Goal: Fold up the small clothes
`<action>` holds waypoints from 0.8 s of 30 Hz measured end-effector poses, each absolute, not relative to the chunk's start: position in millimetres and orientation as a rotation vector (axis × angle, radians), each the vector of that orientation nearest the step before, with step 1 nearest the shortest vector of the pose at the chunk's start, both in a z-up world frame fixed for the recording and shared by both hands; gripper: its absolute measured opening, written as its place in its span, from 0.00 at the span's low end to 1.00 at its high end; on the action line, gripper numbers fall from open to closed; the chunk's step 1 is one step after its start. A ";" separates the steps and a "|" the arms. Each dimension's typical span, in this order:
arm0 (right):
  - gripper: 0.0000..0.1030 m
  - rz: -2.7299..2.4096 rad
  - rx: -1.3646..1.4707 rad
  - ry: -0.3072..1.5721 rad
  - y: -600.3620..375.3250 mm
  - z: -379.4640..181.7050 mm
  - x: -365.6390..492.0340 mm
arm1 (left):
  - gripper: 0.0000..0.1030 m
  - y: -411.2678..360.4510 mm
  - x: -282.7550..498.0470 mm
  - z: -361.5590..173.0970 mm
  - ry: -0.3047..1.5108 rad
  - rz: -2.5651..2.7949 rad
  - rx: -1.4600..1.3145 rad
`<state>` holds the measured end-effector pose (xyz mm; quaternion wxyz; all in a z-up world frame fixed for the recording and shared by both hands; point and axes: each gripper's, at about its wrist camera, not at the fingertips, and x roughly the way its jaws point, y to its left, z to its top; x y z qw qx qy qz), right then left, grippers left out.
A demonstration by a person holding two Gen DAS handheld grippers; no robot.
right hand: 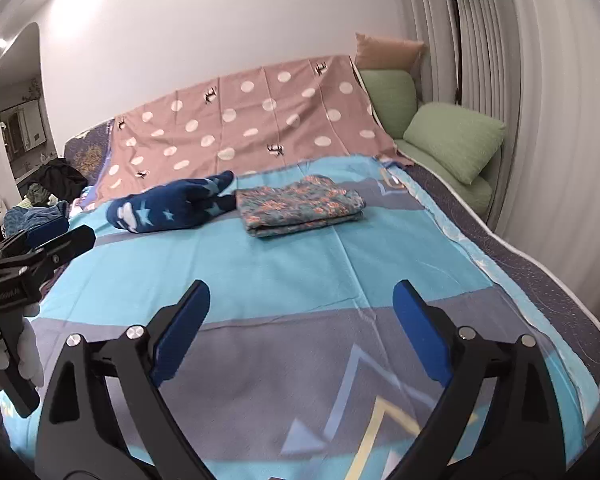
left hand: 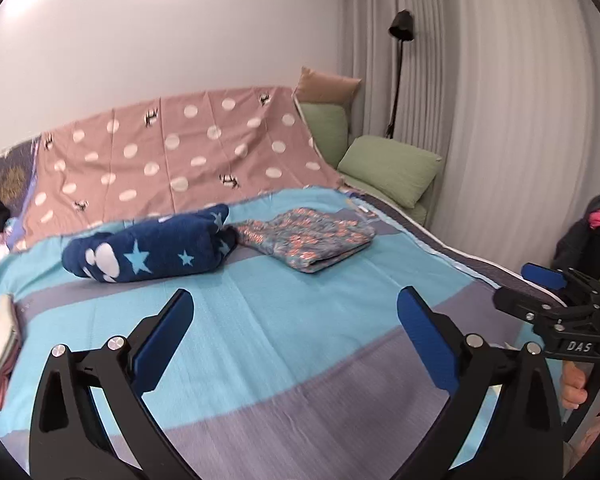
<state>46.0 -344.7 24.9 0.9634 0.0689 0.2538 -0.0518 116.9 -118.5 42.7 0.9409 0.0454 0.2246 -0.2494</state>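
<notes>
Both the left gripper (left hand: 296,340) and the right gripper (right hand: 300,332) stood with jaws wide apart and empty above the bed (left hand: 260,360). The floral garment (left hand: 306,240) lay folded at centre frame, touching the navy star garment (left hand: 148,248), which looked bunched. A careless grab could have dragged the folded piece open. "DAS" was readable on the gripper at lower right in the left view.

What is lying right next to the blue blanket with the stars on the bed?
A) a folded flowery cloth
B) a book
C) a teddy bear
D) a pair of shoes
A: a neatly folded flowery cloth lies on the bed cover just beside the rolled-up blue star blanket; no toy, shoes or book are there.
</notes>
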 end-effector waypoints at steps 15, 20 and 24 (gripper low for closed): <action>0.93 -0.192 0.145 0.494 -325.1 35.3 -15.9 | 0.99 -103.6 33.7 47.4 0.457 -0.340 0.136; 0.93 -0.188 0.167 0.511 -321.5 32.6 -15.4 | 0.99 -100.1 28.6 41.9 0.472 -0.353 0.130; 0.93 -0.197 0.153 0.518 -316.9 32.1 -12.7 | 0.99 -100.3 26.7 41.1 0.464 -0.356 0.142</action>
